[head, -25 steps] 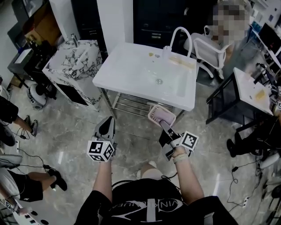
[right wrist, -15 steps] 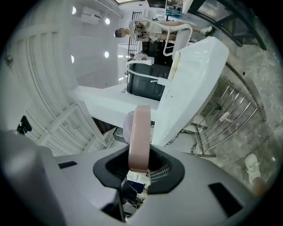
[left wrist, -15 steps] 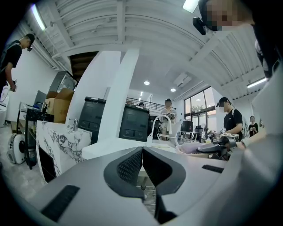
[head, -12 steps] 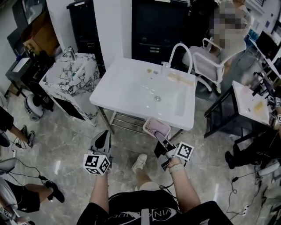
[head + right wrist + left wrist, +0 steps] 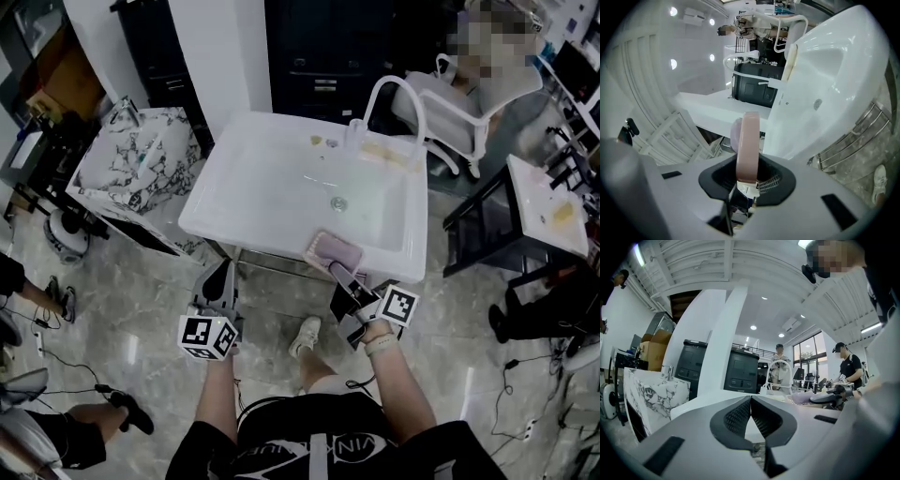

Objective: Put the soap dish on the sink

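Observation:
The pink soap dish (image 5: 332,250) with a pale soap in it is held over the front rim of the white sink (image 5: 253,178). My right gripper (image 5: 343,272) is shut on the dish's near edge; in the right gripper view the dish (image 5: 747,145) stands edge-on between the jaws, with the sink (image 5: 825,79) beyond it. My left gripper (image 5: 221,283) hovers in front of the sink's front left corner, shut with nothing in it; in the left gripper view its gripper (image 5: 751,409) has the pads meeting.
A white arched faucet (image 5: 386,98) stands at the sink's back edge. A marble-patterned cabinet (image 5: 127,173) sits left of the sink, a dark cabinet (image 5: 328,66) behind it. A seated person in a white chair (image 5: 473,103) is at the back right, a black side table (image 5: 539,211) at right.
Both grippers have moved forward toward the sink. The soap dish went from below and in front of the sink's rim to over its front edge.

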